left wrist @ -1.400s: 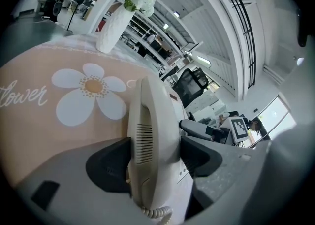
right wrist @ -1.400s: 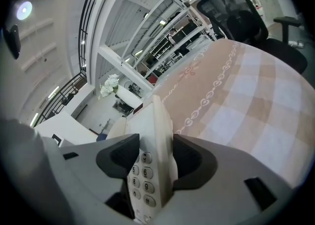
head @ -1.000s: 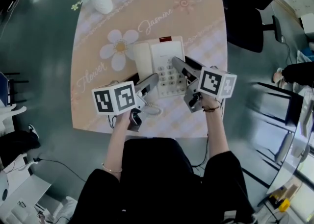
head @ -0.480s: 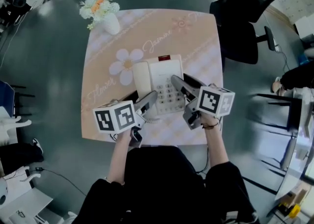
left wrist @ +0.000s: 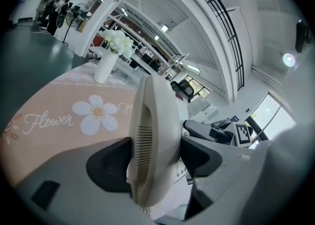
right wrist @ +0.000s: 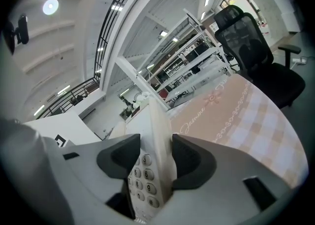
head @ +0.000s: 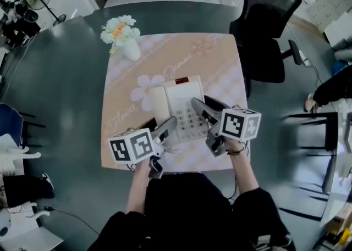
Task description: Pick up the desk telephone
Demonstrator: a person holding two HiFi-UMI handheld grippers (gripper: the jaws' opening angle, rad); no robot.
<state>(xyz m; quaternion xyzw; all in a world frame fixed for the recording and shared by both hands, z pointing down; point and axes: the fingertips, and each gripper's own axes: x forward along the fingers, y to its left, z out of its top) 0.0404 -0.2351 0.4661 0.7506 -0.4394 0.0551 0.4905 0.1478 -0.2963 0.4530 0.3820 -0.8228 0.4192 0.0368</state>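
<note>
The cream desk telephone [head: 180,100] hangs a little above the peach flower-print tablecloth [head: 220,63], held from both sides. My left gripper [head: 166,127] is shut on its left side, where the handset [left wrist: 150,130] stands upright between the dark pads [left wrist: 110,165] in the left gripper view. My right gripper [head: 199,107] is shut on the phone's right edge. In the right gripper view the keypad face [right wrist: 142,177] shows tilted between the pads [right wrist: 192,162]. The coiled cord [head: 165,148] trails under the left gripper.
A white vase of flowers [head: 125,38] stands at the tablecloth's far left corner and also appears as a vase [left wrist: 104,64] beyond the handset. A black office chair [head: 267,30] stands past the table's right side. Dark floor surrounds the table.
Both grippers have risen with the telephone between them. The table looks smaller and farther below, and the view takes in more of the room beyond it. Both grips are unchanged.
</note>
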